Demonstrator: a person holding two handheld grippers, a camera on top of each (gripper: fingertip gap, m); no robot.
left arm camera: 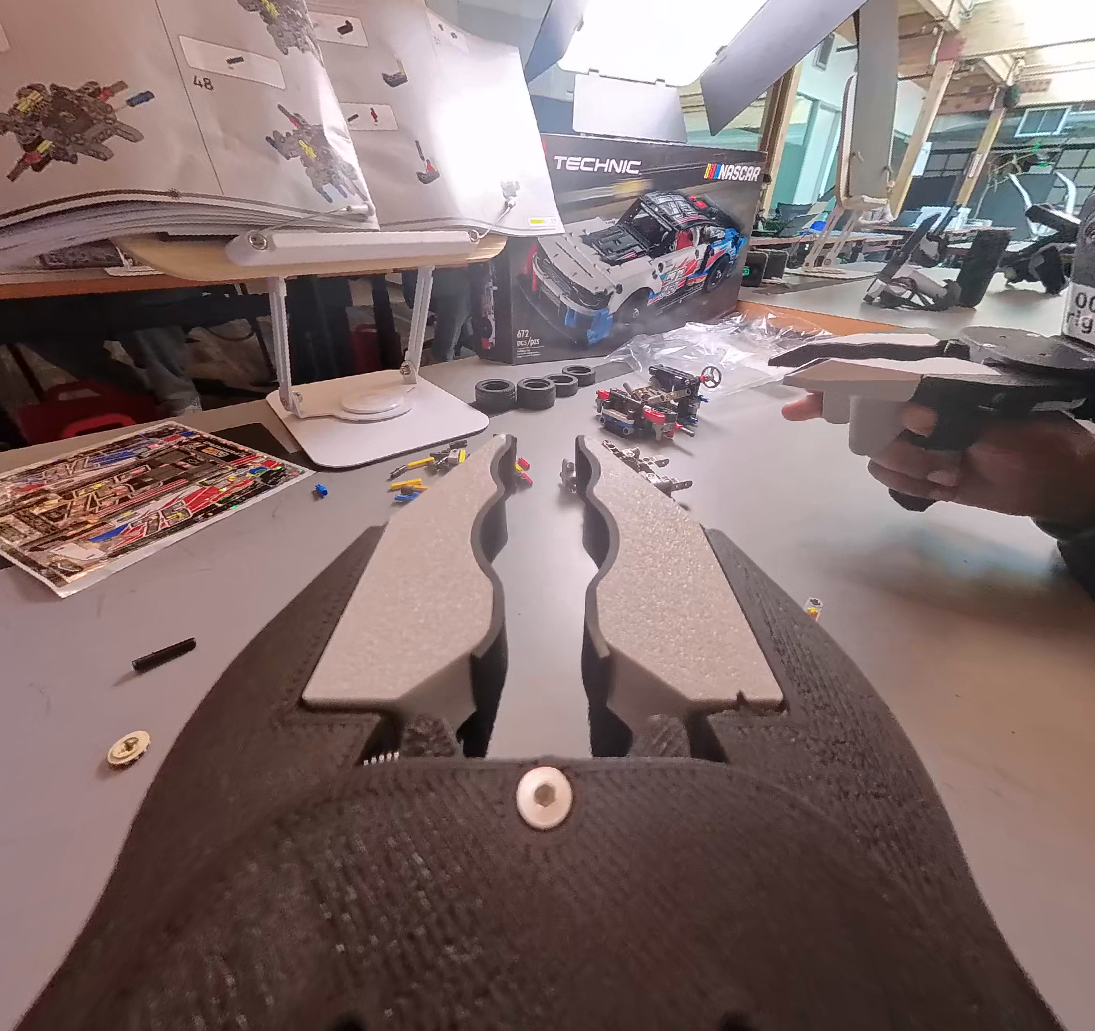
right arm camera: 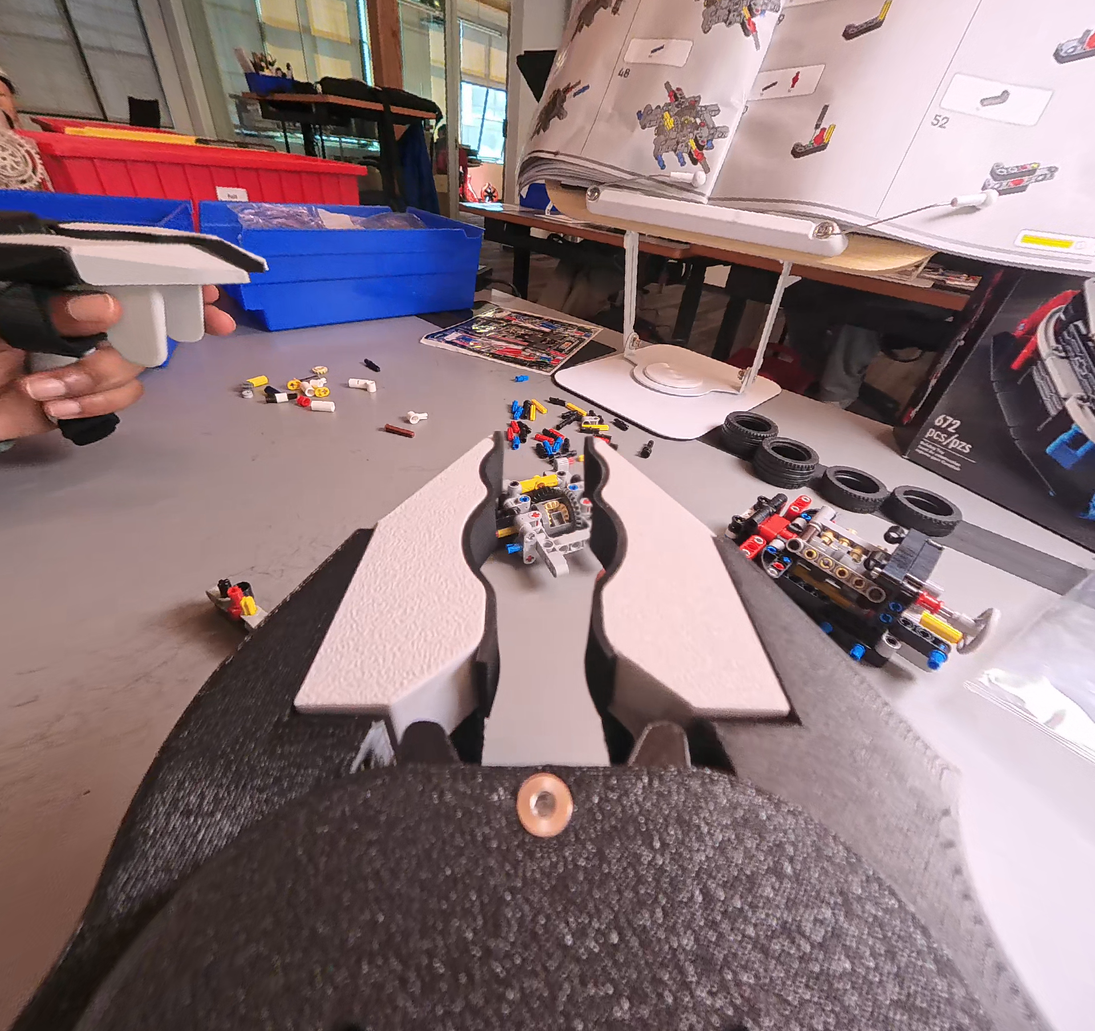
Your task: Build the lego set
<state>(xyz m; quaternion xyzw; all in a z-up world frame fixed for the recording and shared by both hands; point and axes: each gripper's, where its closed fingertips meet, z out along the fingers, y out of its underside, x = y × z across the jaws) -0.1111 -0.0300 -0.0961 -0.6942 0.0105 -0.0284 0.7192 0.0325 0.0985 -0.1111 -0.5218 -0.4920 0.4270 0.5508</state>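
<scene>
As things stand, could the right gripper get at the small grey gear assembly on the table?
Probably yes. The right gripper stands open just above the grey gear assembly, which shows between its fingers with nothing over it. Only loose pins lie beyond the tips.

A workshop or maker space: ahead of the claw, a grey table (right arm camera: 148, 528) carries scattered building-brick parts (right arm camera: 551, 434), an instruction booklet (right arm camera: 770, 54) on a white stand (right arm camera: 669, 392), and blue storage bins (right arm camera: 343, 256). Beyond stand further worktables, timber posts (right arm camera: 379, 7) and a bright studio light panel (left arm camera: 669, 1).
</scene>
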